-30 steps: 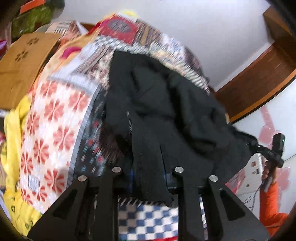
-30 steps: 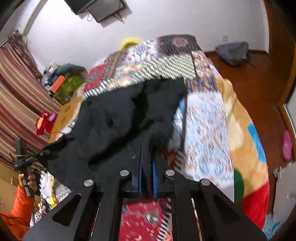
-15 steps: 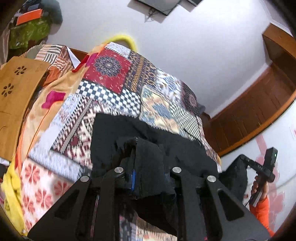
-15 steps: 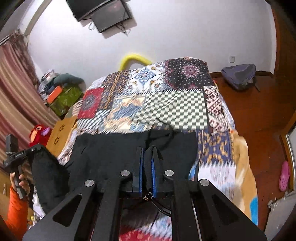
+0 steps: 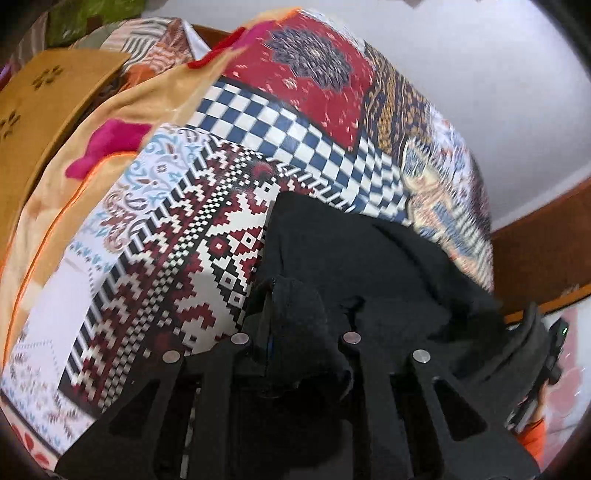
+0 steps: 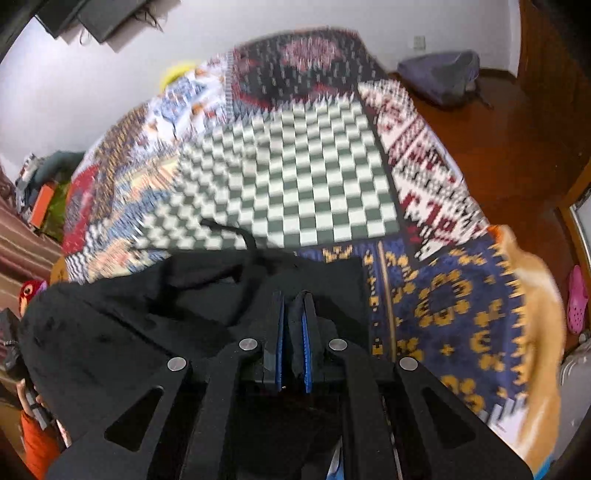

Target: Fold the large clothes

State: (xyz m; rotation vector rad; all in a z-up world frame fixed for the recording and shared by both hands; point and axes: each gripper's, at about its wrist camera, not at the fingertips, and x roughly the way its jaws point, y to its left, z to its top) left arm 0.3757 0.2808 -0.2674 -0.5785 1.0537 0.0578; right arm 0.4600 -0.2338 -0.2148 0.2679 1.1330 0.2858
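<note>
A large black garment (image 5: 373, 266) lies spread over a patchwork bedspread (image 5: 207, 206). My left gripper (image 5: 299, 325) is shut on a thick bunched fold of the black garment at its left edge. In the right wrist view the same black garment (image 6: 155, 317) stretches to the left, and my right gripper (image 6: 292, 306) is shut on a thin fold of it between its blue pads, near the cloth's right edge. The other gripper shows at each picture's side, held by a hand with an orange sleeve (image 6: 33, 443).
The patchwork bedspread (image 6: 295, 184) covers the whole bed. A brown carved board (image 5: 40, 110) stands left of the bed. A grey bag (image 6: 439, 77) lies on the wooden floor beyond it, a pink shoe (image 6: 576, 302) at the right. A screen (image 6: 99, 18) hangs on the wall.
Both grippers have swept forward and down over the bed with the black garment in them. The cloth, which hung bunched in the air, now lies lower and flatter on the bedspread.
</note>
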